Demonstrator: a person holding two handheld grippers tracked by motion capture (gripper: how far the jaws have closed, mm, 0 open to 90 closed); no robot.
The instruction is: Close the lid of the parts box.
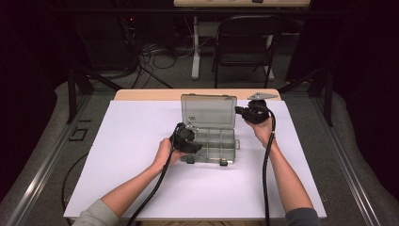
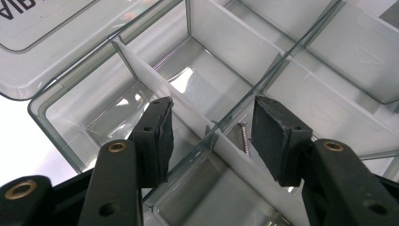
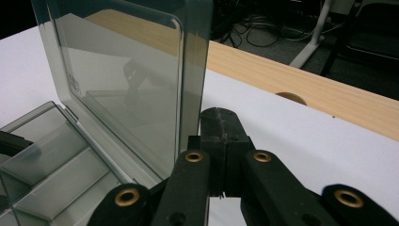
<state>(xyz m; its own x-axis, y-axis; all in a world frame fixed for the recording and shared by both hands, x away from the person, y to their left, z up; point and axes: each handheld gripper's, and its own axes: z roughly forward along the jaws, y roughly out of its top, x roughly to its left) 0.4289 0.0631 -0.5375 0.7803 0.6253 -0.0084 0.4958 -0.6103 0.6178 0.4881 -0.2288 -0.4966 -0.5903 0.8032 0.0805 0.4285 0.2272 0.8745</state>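
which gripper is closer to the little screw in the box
Left. The left gripper hangs right over the screw, jaws open either side of it above the box. The right gripper, jaws shut, sits by the upright lid.

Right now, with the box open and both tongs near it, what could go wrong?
The left tongs straddle a divider above a small screw; closing may pinch the divider instead. The shut right tongs sit beside the upright lid; a nudge could swing it or shift the light organizer box.
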